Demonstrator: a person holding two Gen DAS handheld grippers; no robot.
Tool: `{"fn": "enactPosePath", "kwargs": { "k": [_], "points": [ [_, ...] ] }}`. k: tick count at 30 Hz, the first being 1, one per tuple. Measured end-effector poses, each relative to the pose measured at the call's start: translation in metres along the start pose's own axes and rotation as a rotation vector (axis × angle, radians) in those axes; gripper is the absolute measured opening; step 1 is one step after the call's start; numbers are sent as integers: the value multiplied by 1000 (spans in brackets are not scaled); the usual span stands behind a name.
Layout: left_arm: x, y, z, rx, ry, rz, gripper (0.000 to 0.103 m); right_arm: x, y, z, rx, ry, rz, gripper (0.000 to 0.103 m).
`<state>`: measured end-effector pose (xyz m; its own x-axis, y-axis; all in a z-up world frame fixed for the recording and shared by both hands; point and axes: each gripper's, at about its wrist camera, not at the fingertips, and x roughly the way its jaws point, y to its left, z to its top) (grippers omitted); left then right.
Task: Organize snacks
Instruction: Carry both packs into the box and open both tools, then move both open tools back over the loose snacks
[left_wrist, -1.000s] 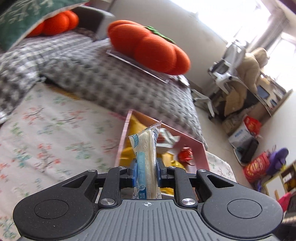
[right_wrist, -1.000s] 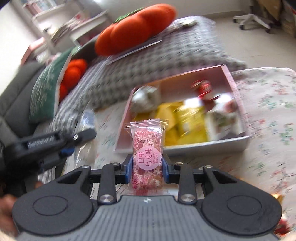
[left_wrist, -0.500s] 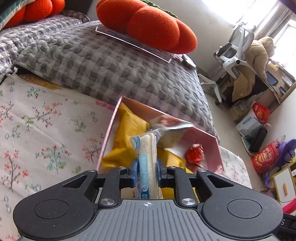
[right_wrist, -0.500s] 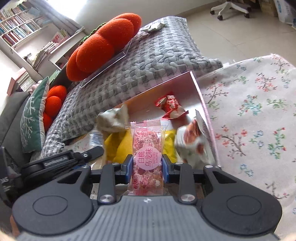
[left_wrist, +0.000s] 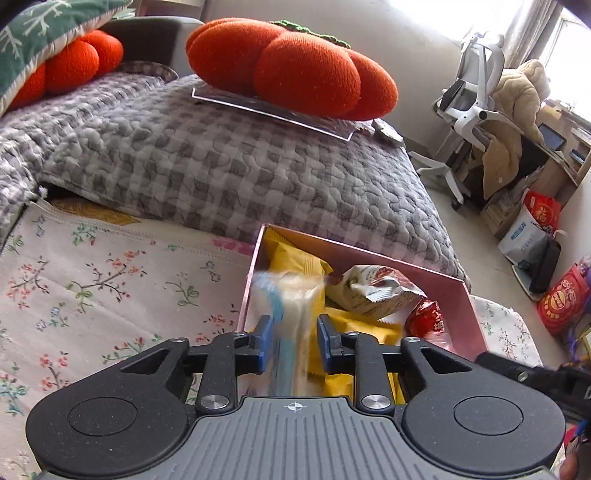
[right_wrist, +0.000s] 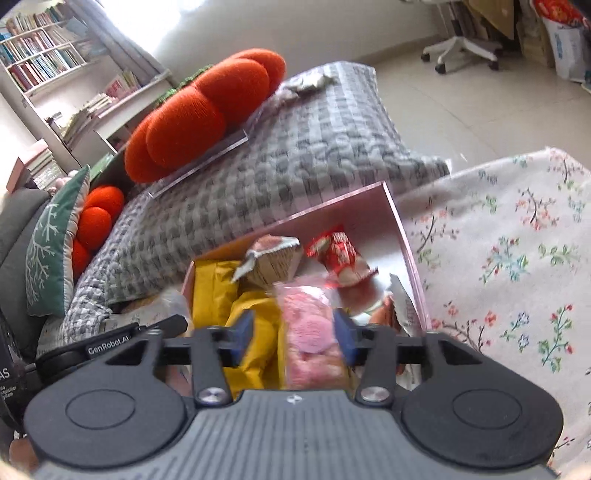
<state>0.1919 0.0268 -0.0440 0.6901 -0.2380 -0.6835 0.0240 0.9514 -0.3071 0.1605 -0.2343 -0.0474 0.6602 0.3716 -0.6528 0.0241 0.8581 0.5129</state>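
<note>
Both grippers hang over the pink box (left_wrist: 436, 275), which sits on a floral cloth (left_wrist: 92, 280) in front of a grey checked cushion (left_wrist: 229, 162).

The left gripper (left_wrist: 292, 341) has its 2 blue pads spread, with clear gaps on either side of a white-and-blue snack packet (left_wrist: 286, 310). The packet is blurred. Its long axis runs away from the gripper, along the line of the fingers, with its far end over the near left corner of the box, above the yellow packets (left_wrist: 295, 258). No pad seems to touch it, though the blur makes that hard to judge.

The right gripper (right_wrist: 293, 334) is also spread wide. A pink snack packet (right_wrist: 310, 328) lies between its pads, nearer the right pad than the left, and is blurred too. Its long axis points forward from the gripper into the box, the far end tipped slightly to the left. It lies over the yellow packets (right_wrist: 255, 314) in the box.

Further in the box lie a beige-and-red crumpled wrapper (right_wrist: 273, 258) and a red wrapped sweet (right_wrist: 338, 254). An orange pumpkin-shaped pillow (left_wrist: 291, 70) rests on a clear sheet on the cushion behind.
</note>
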Motion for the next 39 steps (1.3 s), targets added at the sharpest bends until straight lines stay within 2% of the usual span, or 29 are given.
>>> {"fn": "enactPosePath", "kwargs": {
  "k": [5,8,15,19,24,28,31,34,37,39],
  "points": [
    [-20,-1,4,-11,-30,21,52,-20,-1,9,7,-26,-10,52],
    [-29,-4,4,-20,-29,41,63,-25,0,10,-10,1,-18,55],
    [-45,-22,-8,29,-3,94,86,-33,15,-2,-150,60,-52,70],
    [-57,-31,-19,68,-6,126,90,-48,18,-8,-207,47,-84,81],
    [-76,-41,-28,74,-7,144,97,-70,13,-17,-209,47,-89,88],
    [-93,-53,-42,126,2,150,101,-86,13,-24,-257,42,-102,96],
    [-103,-62,-56,180,16,154,102,-95,8,-30,-289,38,-133,98],
    [-109,-69,-73,219,38,165,102,-99,-1,-39,-304,74,-163,98],
    [-105,-75,-90,246,88,150,102,-98,-4,-49,-287,114,-185,98],
    [-104,-76,-99,247,127,131,102,-95,0,-56,-300,148,-169,98]
  ]
}}
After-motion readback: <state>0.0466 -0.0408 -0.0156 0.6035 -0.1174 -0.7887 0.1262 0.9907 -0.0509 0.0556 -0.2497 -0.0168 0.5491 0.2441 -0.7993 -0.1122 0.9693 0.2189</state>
